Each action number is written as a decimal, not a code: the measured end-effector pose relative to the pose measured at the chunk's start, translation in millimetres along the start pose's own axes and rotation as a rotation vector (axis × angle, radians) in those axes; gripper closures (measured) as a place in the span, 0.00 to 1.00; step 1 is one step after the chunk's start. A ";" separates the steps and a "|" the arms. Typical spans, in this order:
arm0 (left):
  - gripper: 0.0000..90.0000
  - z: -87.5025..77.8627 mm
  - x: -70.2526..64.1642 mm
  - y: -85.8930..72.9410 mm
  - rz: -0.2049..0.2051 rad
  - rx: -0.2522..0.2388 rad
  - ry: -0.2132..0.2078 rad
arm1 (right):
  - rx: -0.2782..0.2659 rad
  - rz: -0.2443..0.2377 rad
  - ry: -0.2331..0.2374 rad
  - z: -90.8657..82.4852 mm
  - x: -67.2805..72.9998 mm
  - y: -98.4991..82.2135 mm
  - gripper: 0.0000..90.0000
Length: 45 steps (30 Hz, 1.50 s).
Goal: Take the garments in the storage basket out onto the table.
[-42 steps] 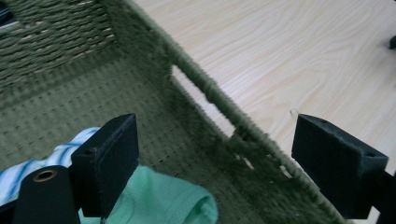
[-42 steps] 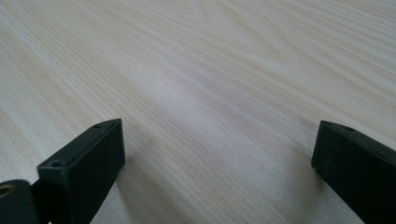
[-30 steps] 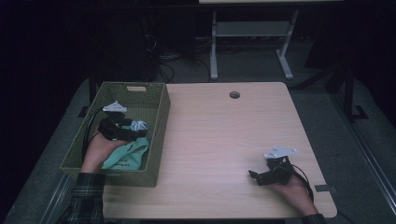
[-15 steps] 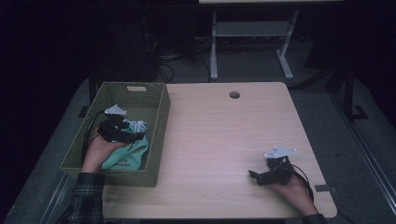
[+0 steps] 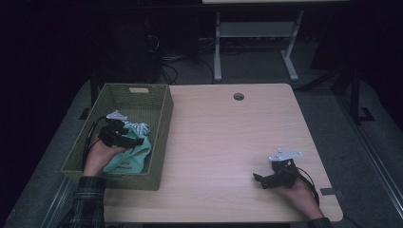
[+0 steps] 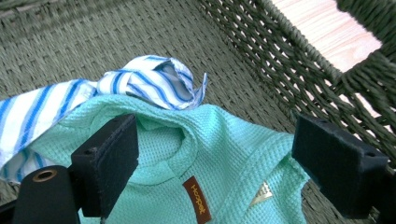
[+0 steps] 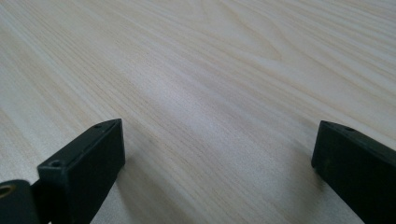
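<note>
In the high view, we see our left gripper point(image 5: 124, 137) inside the green woven basket point(image 5: 159, 118) at the left of the frame, low over the clothes that lie in it. In the left gripper view its jaws are spread wide, one at each side of the mint green shirt point(image 6: 224, 154), and they pinch nothing yet. The shirt lies crumpled on the basket floor, with its collar and a small brown label facing up in the lower middle of that frame. A blue and white striped cloth point(image 6: 140, 84) lies just behind it, partly under its upper edge, toward the upper left.

Our right gripper point(image 5: 271, 176) rests at the lower right of the high view, on the bare wooden table point(image 5: 228, 142), well apart from the basket. Its jaws are also spread, with only wood grain between them.

We judge that the work is at its beginning: both garments are in the basket and no cloth is on the table. The grasp on the green shirt is not made. What is left is to close on the shirt, lift it out, and probably do the same with the striped cloth.
</note>
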<state>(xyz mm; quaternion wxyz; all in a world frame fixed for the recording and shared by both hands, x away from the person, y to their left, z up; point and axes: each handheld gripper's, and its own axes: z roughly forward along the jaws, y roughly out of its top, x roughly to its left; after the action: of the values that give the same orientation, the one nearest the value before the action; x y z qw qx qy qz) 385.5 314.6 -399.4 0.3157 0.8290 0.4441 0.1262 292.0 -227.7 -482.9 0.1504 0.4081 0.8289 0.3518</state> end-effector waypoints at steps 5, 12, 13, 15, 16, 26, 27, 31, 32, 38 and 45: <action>0.16 6.0 1.6 -2.9 -0.006 0.046 0.011 | 0.000 0.000 0.000 0.0 0.0 0.0 0.02; 0.16 15.3 0.7 -5.6 -0.010 0.130 0.009 | 0.000 -0.001 0.000 0.0 0.0 -0.1 0.02; 0.16 16.0 0.8 -5.6 -0.012 0.133 0.006 | 0.000 -0.001 0.000 0.0 0.0 0.0 0.02; 0.16 16.7 0.8 -5.9 -0.018 0.140 -0.003 | 0.000 -0.001 0.000 0.0 0.0 0.0 0.02; 0.17 17.3 1.1 -6.1 -0.017 0.150 -0.005 | 0.000 -0.002 0.000 0.0 -0.1 -0.1 0.02; 0.26 26.5 3.7 -10.2 -0.042 0.243 -0.025 | 0.001 0.000 -0.001 0.0 0.2 0.0 0.02; 0.27 27.6 3.9 -10.8 -0.048 0.252 -0.030 | 0.001 0.000 -0.001 0.0 0.2 0.0 0.02; 0.32 31.1 5.1 -12.7 -0.065 0.295 -0.040 | 0.001 0.001 -0.001 0.0 0.2 0.0 0.02; 0.33 31.4 6.2 -12.9 -0.051 0.312 -0.041 | 0.001 0.000 -0.001 0.0 0.2 0.0 0.02; 0.39 32.2 5.1 -13.3 -0.059 0.315 -0.018 | 0.001 0.000 -0.001 0.0 0.2 0.0 0.02; 0.62 30.3 4.6 -12.3 -0.036 0.357 0.045 | 0.000 -0.001 0.000 0.0 0.0 -0.1 0.02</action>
<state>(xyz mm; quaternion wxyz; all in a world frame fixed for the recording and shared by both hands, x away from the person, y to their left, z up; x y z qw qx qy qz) 394.9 310.9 -430.8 0.1558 0.8607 0.4812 0.0581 292.0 -227.7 -482.9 0.1508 0.4075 0.8292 0.3515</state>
